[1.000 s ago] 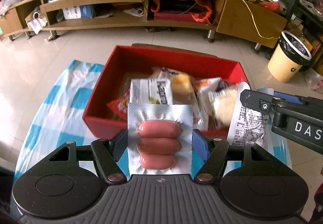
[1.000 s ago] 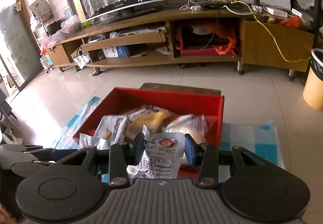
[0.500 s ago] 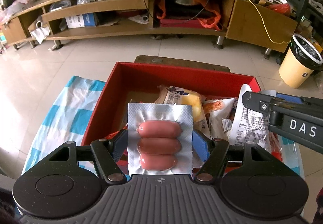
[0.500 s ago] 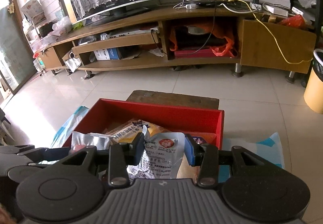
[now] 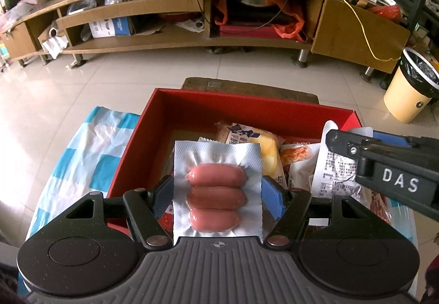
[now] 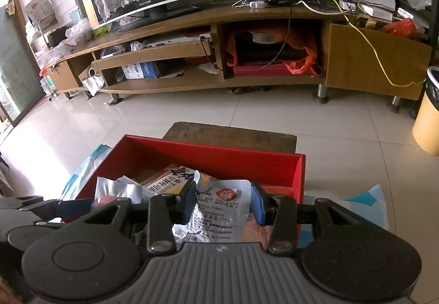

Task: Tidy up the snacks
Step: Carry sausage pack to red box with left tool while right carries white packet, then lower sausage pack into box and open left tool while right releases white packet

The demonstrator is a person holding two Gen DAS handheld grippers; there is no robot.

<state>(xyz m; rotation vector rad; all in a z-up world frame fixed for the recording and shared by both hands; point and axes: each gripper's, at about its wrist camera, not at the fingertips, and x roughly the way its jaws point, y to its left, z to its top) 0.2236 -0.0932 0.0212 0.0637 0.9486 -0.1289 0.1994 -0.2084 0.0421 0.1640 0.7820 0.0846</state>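
Note:
My left gripper (image 5: 218,195) is shut on a silver vacuum pack of three pink sausages (image 5: 216,191), held over the near wall of the red box (image 5: 247,107). In the box lie a yellow snack bag (image 5: 255,143) and other packets. My right gripper (image 6: 222,206) is shut on a white printed pouch with a red logo (image 6: 222,210), also above the box (image 6: 208,153). That gripper enters the left wrist view from the right (image 5: 384,166), with the pouch (image 5: 333,172) hanging from it. The sausage pack's silver edge (image 6: 118,188) shows at the left of the right wrist view.
The box stands on a blue-and-white checked cloth (image 5: 82,155), with a dark wooden stool (image 5: 247,88) behind it. Tiled floor leads to a long wooden TV stand (image 5: 192,16). A yellow bin with a black liner (image 5: 411,90) stands at the right.
Both grippers have moved forward over the red box with their packs still held; the box's contents now sit lower and closer in both views.

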